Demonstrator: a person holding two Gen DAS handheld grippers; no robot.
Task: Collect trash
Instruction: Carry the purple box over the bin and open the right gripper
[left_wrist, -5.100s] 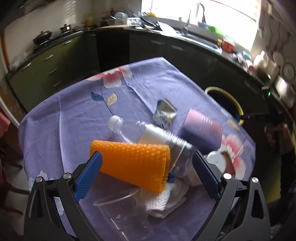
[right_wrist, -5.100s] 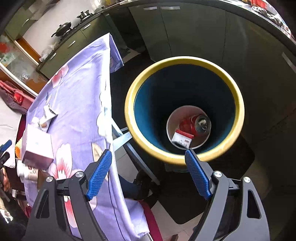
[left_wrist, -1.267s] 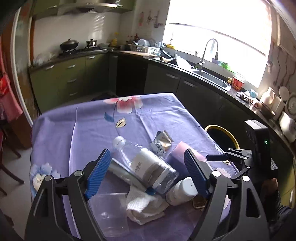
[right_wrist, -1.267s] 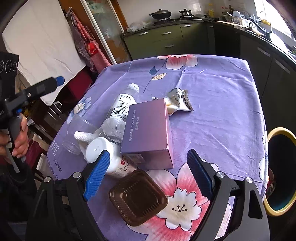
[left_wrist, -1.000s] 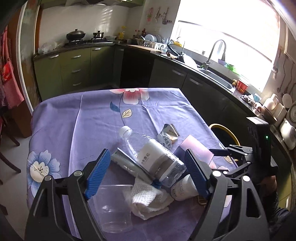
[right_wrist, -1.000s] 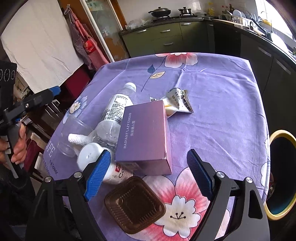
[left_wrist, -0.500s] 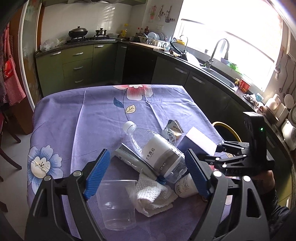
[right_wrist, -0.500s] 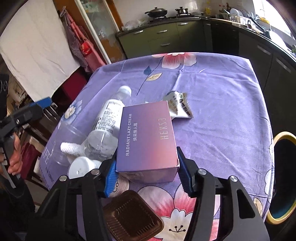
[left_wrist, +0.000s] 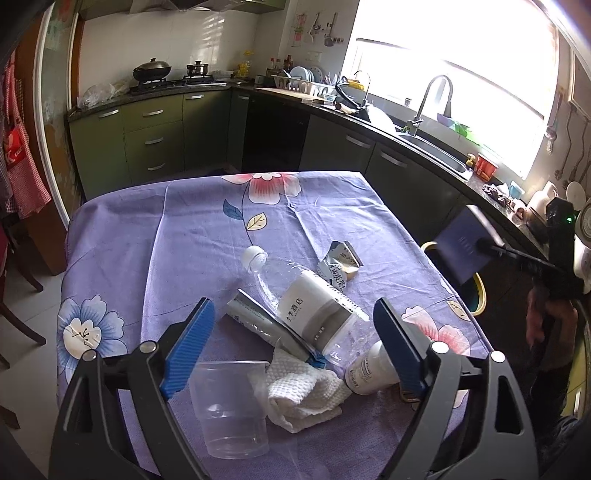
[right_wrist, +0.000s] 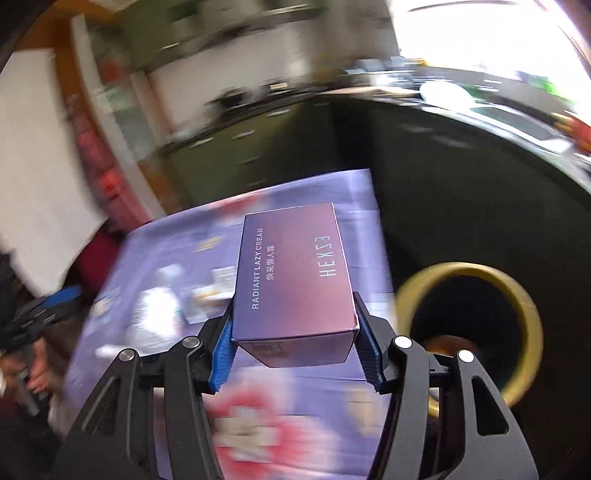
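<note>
**Ana:** Right gripper (right_wrist: 295, 354) is clamped on the purple box (right_wrist: 293, 280), blue pads pressed to both of its sides, box lifted off the table!

**Ben:** And the bin (right_wrist: 476, 332) sits just to the right of the box in the right wrist view, yellow rim, dark inside, standing on the floor off the table edge. Background is smeared with blur there.

**Ana:** From the left wrist view, that box hangs in the air beyond the table's right edge, above the bin rim.

**Ben:** Left gripper (left_wrist: 291, 345) is spread wide, gripping nothing, hovering over the pile on the purple tablecloth (left_wrist: 155, 251).

**Ana:** Between its fingers: a clear water bottle (left_wrist: 306, 301) on its side, touching a silver tube (left_wrist: 258, 323).

**Ben:** Nearer than the bottle, a white napkin (left_wrist: 303, 391) and an upright clear cup (left_wrist: 232, 406). Right of the napkin, a small white bottle (left_wrist: 371, 369) lies down.

**Ana:** Beyond the water bottle, a crumpled foil packet (left_wrist: 340, 264).
</note>
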